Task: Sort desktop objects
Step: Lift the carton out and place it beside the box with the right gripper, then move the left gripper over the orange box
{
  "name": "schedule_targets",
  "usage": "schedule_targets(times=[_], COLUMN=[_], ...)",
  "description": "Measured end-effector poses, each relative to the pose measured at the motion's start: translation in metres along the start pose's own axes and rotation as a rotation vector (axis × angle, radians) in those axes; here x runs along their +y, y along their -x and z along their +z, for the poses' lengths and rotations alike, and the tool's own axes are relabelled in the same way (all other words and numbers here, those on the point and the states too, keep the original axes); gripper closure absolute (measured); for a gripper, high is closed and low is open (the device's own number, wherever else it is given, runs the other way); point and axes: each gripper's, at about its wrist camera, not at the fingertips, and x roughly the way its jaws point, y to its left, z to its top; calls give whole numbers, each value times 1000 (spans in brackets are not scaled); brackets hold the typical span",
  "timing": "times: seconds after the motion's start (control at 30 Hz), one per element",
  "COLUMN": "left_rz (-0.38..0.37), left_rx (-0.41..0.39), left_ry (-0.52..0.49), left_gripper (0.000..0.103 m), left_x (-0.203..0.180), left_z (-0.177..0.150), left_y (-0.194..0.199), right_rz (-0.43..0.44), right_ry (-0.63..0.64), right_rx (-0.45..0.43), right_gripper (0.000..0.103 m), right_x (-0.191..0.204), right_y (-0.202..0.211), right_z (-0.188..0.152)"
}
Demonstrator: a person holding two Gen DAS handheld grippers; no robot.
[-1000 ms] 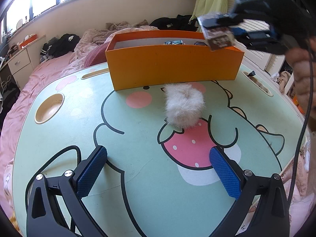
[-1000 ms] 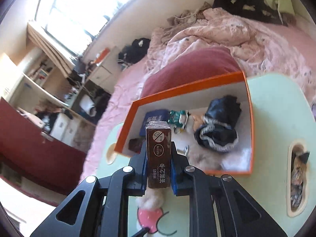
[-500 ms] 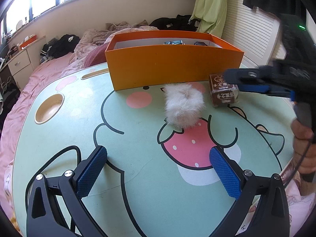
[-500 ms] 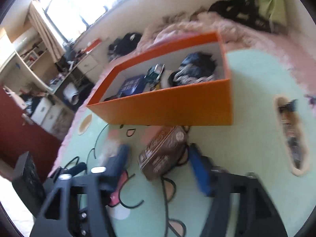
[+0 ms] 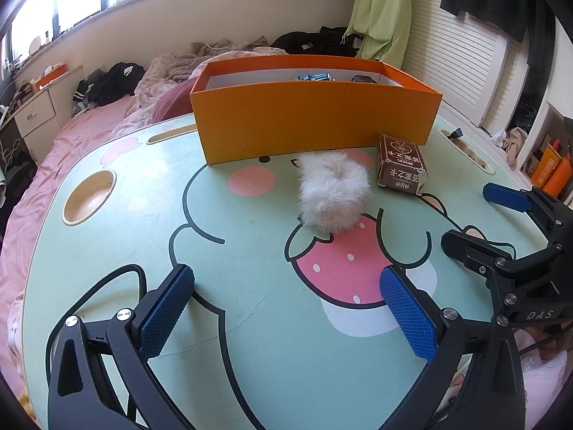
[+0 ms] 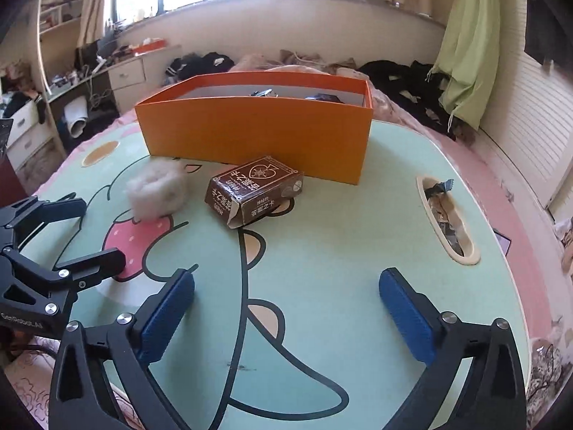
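The brown rectangular card box with white print (image 6: 255, 190) lies flat on the mint-green cartoon-printed table (image 6: 322, 251), just in front of the near wall of the orange cardboard box (image 6: 256, 136). A white fluffy fur ball (image 5: 333, 193) sits just to its left. The right gripper (image 6: 286, 308) has just been opening; its blue-padded jaws stand wide apart with nothing between them, well short of the card box. The left gripper (image 5: 286, 308) hovers over the near table, jaws apart and empty.
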Motion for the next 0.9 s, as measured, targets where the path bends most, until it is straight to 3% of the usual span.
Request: schedule_targets(times=[0.63, 0.7, 0.77, 0.9], left_rz=[4, -2, -18, -90], left_rx=[15, 27, -15, -74], left_ry=[-2, -7, -14, -18], left_gripper=[0, 2, 5, 11], left_x=[-2, -2, -6, -14], left_z=[3, 10, 25, 81], left_y=[-1, -2, 6, 19], right_rz=[18, 20, 20, 20], right_ry=[11, 10, 11, 10], right_rx=[-34, -34, -35, -35], right_gripper=[0, 0, 0, 0], right_x=[0, 0, 1, 0], right_y=[8, 8, 9, 9], right_z=[-8, -9, -9, -9])
